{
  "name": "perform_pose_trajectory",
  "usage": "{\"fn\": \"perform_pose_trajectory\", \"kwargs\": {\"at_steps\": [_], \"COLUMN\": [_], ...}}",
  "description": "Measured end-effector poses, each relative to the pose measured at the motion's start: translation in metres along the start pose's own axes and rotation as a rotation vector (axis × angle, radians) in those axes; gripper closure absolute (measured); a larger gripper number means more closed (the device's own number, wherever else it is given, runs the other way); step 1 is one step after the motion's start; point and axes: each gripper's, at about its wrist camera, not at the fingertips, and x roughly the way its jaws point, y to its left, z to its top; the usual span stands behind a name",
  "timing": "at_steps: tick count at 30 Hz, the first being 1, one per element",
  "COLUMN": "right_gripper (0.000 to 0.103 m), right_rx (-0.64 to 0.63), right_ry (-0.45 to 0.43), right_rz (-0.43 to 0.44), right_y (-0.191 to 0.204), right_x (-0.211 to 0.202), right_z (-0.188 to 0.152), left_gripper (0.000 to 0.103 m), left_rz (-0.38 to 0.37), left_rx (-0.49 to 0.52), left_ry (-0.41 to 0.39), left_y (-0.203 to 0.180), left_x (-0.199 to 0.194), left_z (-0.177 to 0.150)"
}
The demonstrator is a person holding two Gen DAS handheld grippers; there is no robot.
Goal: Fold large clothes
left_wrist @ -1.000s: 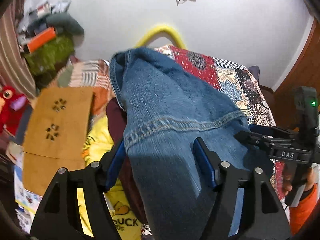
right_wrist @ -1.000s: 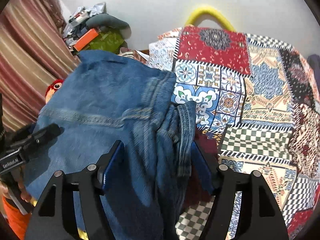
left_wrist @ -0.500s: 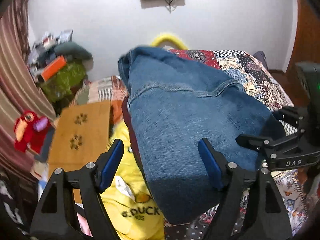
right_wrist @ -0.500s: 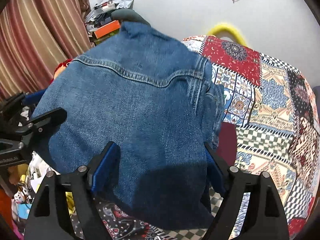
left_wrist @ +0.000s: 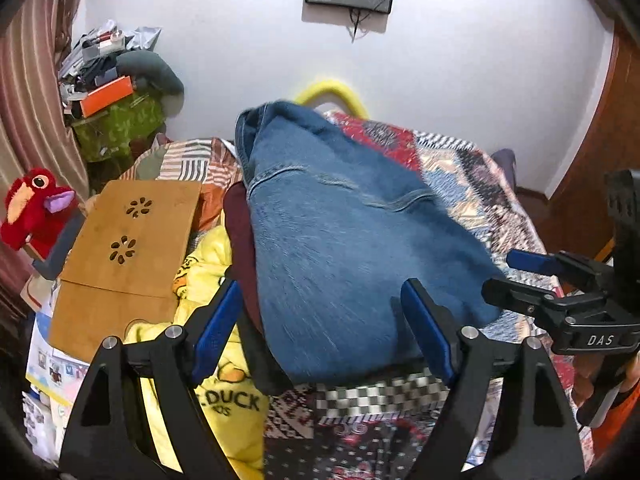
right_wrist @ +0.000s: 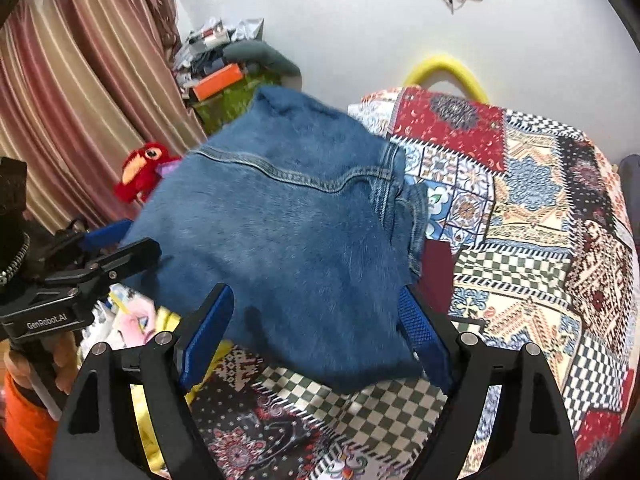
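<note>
A lived-in home bedroom: a bed (right_wrist: 532, 216) under a patchwork quilt stands against a white wall, striped curtains (right_wrist: 80, 92) hang at one side, a red plush bird (left_wrist: 34, 206) sits nearby, and clothes and boxes (left_wrist: 108, 92) pile in the corner.

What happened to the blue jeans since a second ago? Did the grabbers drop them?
Yes. Both the left gripper and right gripper have just been opening, let go of the jeans and pulled back; the jeans now lie folded on the patchwork bedspread, clear of the blue pads. The wooden lap table and red plush bird stayed put.
</note>
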Motion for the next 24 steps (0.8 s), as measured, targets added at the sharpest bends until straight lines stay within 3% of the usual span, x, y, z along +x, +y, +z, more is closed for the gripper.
{"fn": "perform_pose_trajectory", "kwargs": {"at_steps": [5, 11, 17, 24], "right_gripper": [0.020, 0.020, 0.020, 0.020], "right_rx": [-0.028, -0.076, -0.128, -0.136], "right_ry": [-0.100, -0.310, -0.522, -0.678], "right_rz": [-0.023, -0.032, -0.042, -0.039], "right_y": [0.012, 0.042, 0.079, 0.104], "right_x": [-0.054, -0.146, -0.236, -0.284], "right_z": [-0.006, -0.025, -0.061, -0.106], "left_gripper": [0.021, 0.021, 0.021, 0.021], "left_rz": [-0.009, -0.025, -0.036, 0.031], "left_rx": [0.007, 0.020, 0.045, 0.098], "left_ry": [-0.102, -0.281, -0.453, -0.615], "left_y": [-0.020, -0.045, -0.068, -0.101], "left_x": [-0.059, -0.157, -0.252, -0.318], "left_z": [0.003, -0.009, -0.047, -0.104]}}
